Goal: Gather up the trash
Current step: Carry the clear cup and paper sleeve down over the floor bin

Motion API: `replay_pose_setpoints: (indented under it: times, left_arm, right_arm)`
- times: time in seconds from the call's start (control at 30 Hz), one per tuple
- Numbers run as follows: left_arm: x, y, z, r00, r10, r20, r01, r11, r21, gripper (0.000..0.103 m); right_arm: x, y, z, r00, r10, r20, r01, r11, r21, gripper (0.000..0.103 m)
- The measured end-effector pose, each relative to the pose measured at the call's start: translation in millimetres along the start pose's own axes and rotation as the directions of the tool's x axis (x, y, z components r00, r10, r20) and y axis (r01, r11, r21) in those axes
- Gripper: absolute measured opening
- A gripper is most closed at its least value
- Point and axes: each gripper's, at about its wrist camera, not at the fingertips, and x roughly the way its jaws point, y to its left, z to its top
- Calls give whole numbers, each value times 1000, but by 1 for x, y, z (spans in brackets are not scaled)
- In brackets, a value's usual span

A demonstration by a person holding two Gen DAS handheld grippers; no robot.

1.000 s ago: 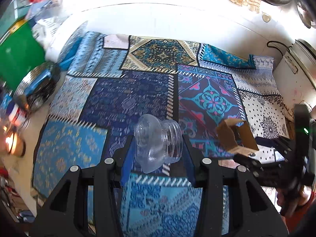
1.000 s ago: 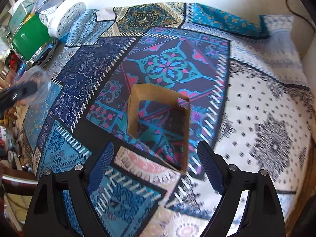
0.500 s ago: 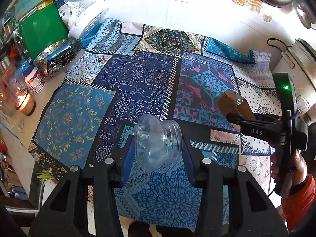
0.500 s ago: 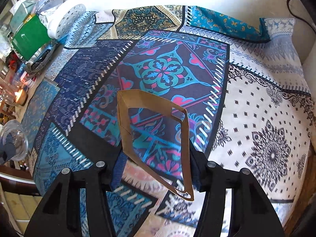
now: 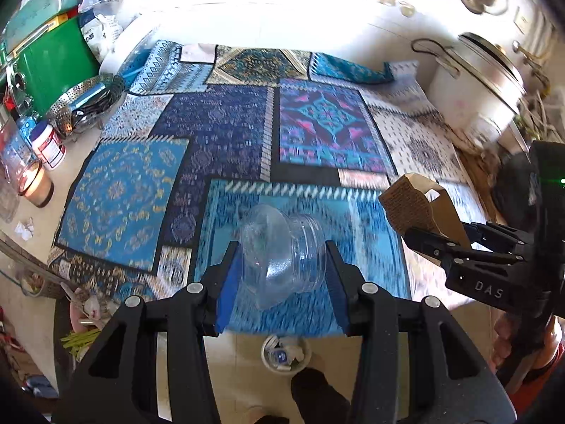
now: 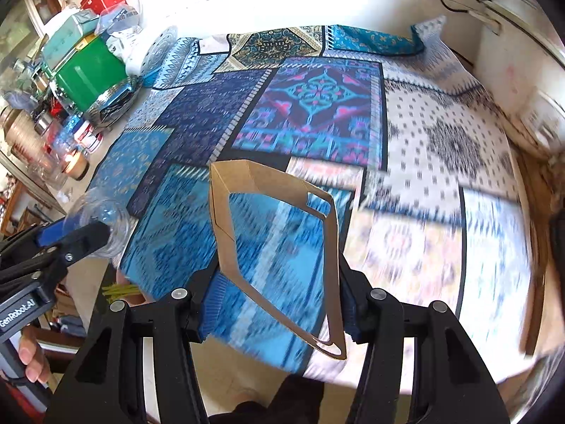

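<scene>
My left gripper (image 5: 280,284) is shut on a clear plastic jar piece (image 5: 282,259), held above the front edge of the patterned tablecloth (image 5: 219,134). It also shows at the left of the right wrist view (image 6: 102,228). My right gripper (image 6: 280,300) is shut on an open brown cardboard sleeve (image 6: 275,243), squeezed into a diamond shape and held above the cloth (image 6: 423,134). The sleeve (image 5: 420,208) and right gripper (image 5: 445,243) show at the right of the left wrist view. A small white bin (image 5: 286,353) with scraps stands on the floor below.
A green box (image 5: 53,63), a metal colander (image 5: 84,104), jars (image 5: 47,145) and a lit candle (image 5: 33,183) crowd the table's left side. A white cooker (image 5: 476,88) stands at the back right. A plate with green scraps (image 5: 83,321) sits at the lower left.
Both grippers have pulled back toward the table's front edge and risen, each carrying its item. The right gripper closed on the cardboard sleeve and lifted it off the cloth.
</scene>
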Motion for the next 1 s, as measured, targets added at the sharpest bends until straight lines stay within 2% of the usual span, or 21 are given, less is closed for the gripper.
replay_pose_setpoints:
  times: [0.27,0.57,0.8,1.0]
  left_arm:
    - [-18,19,-81,995,-50,-87,56,996,63,45]
    - [13,22,-160,970,-39,-240,60,995,79,45]
    - [80,20,-218,943,-49,-330,64,997,35,45]
    - [182,19,-283,921,-55,-386,45,998,-33,45]
  right_arm:
    - [-19,42,-87,1000,-9,-10,10,996,92,52]
    - [5,46,-161,992,-9,-127,27,990,140,52]
    - [73,6,-211,970,-15,-243,55,986,159,52]
    - [168,-38,-261,952,-5,-306,61,983,174,53]
